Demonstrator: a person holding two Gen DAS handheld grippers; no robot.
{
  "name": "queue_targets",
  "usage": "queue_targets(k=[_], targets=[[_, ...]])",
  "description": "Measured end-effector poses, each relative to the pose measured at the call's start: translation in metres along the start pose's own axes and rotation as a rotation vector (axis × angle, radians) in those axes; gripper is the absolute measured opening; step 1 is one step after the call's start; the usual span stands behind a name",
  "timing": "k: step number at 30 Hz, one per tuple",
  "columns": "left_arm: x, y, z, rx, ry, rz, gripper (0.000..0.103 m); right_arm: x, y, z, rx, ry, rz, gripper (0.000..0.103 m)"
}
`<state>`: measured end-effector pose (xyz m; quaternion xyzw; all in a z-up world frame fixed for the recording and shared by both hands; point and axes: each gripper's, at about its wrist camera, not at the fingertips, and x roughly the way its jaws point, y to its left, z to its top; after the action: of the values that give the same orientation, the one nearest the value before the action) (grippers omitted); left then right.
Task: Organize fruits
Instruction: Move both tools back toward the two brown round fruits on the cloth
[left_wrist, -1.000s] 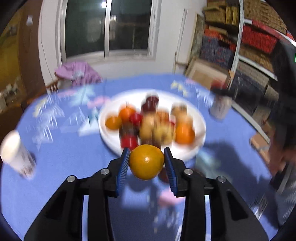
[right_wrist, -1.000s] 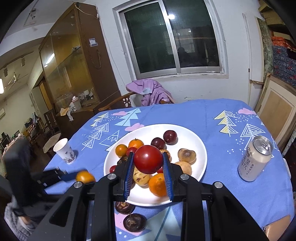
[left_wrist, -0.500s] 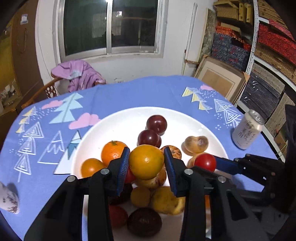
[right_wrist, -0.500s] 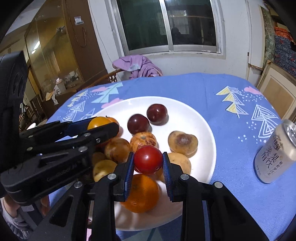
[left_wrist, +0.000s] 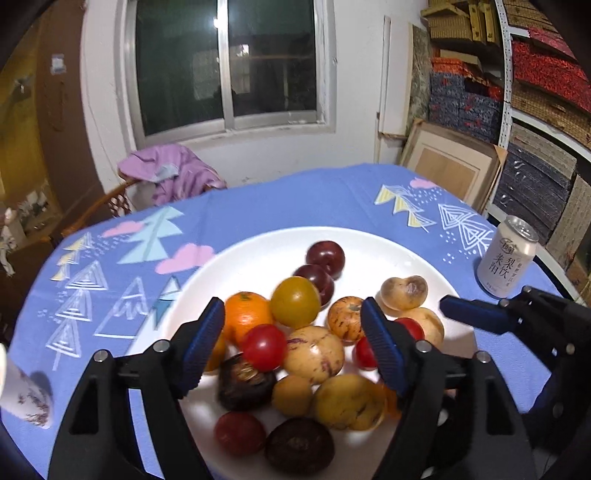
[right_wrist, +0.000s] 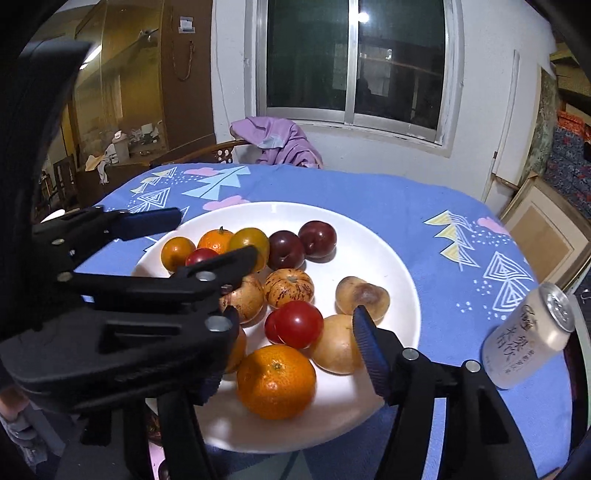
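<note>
A white plate (left_wrist: 258, 243) on the blue tablecloth holds several fruits: oranges, dark plums, pale melons, red tomatoes. My left gripper (left_wrist: 293, 345) hangs over the pile with its jaws opening. The yellow-orange fruit (left_wrist: 295, 302) sits free on the heap just beyond its pads. In the right wrist view my right gripper (right_wrist: 295, 350) also has its jaws opening. The red tomato (right_wrist: 299, 324) rests loose on the fruit between them, touching neither pad. The left gripper (right_wrist: 192, 243) crosses in front and hides the right gripper's left finger.
A pale drink can (left_wrist: 506, 258) stands right of the plate (right_wrist: 406, 280). A paper cup (left_wrist: 22, 391) is at the near left edge. A chair with purple cloth (left_wrist: 170, 177) stands behind the table. Stacked boxes fill shelves at right.
Both grippers moved in over the plate and came down. The left jaws spread and let go of the yellow-orange fruit. The right jaws spread and let go of the red tomato.
</note>
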<state>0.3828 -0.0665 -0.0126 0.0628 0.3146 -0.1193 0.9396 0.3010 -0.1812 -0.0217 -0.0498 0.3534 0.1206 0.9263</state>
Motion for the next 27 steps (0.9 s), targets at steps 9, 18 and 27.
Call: queue_targets(k=[9,18,27], targets=[[-0.08,0.015,-0.02,-0.006,-0.087,0.079,0.088,-0.062,0.004,-0.019,0.016,-0.055,-0.01,0.073],[-0.136,0.032,-0.092,-0.044,-0.064,0.134,0.098,-0.115,0.004,-0.073,0.113,-0.082,0.063,0.094],[-0.135,0.068,-0.151,-0.179,0.049,0.108,0.099,-0.091,0.029,-0.103,0.056,0.015,0.078,0.094]])
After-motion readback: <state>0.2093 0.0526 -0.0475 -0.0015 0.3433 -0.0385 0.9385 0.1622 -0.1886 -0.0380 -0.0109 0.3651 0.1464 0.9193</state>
